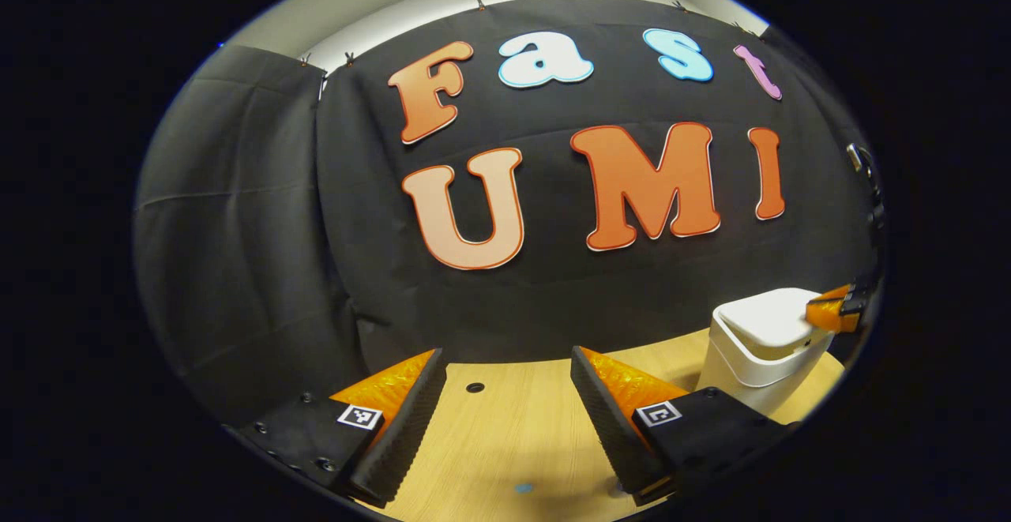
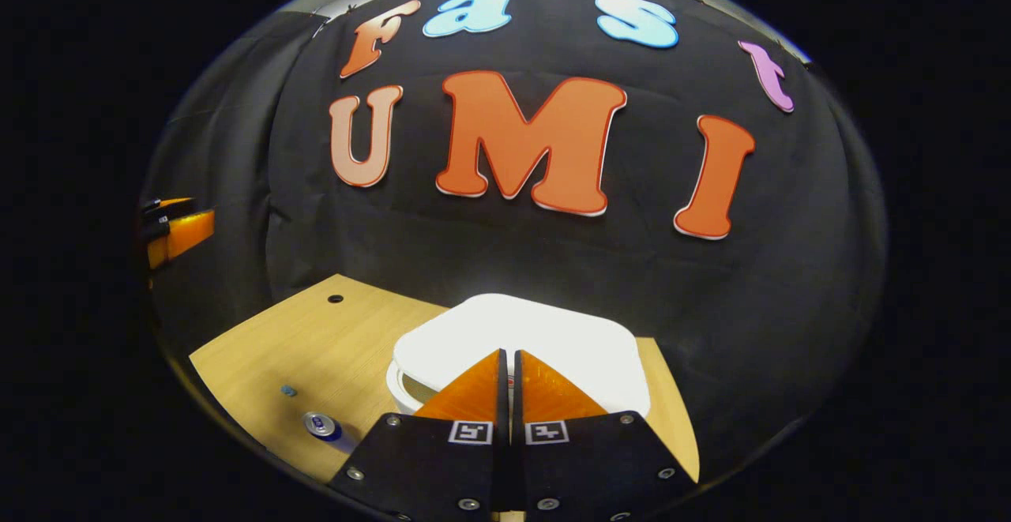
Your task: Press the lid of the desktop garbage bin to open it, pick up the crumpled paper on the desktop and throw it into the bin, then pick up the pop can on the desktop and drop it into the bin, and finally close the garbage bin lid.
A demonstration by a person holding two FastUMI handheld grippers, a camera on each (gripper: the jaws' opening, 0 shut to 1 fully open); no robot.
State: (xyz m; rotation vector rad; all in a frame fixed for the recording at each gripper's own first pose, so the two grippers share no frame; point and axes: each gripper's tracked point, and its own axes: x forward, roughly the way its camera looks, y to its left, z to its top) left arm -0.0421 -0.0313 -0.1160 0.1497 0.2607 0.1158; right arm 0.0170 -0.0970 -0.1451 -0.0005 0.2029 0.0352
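Wooden desktop [image 2: 316,356] carries the white garbage bin [image 1: 758,348], its lid [image 2: 545,332] down, and we hold the right gripper [image 2: 507,364], fingers together, right over it, while our left gripper [image 1: 505,396] stands apart, farther off.

- Your bin [image 2: 517,340] is a white, squarish desktop one with rounded corners, standing upright on the wooden desk near the black wall; its flat lid [image 1: 770,318] lies closed on top.
- Your can [image 2: 322,426] stands at the desk's near edge, left of the bin, silver top showing, blue side.
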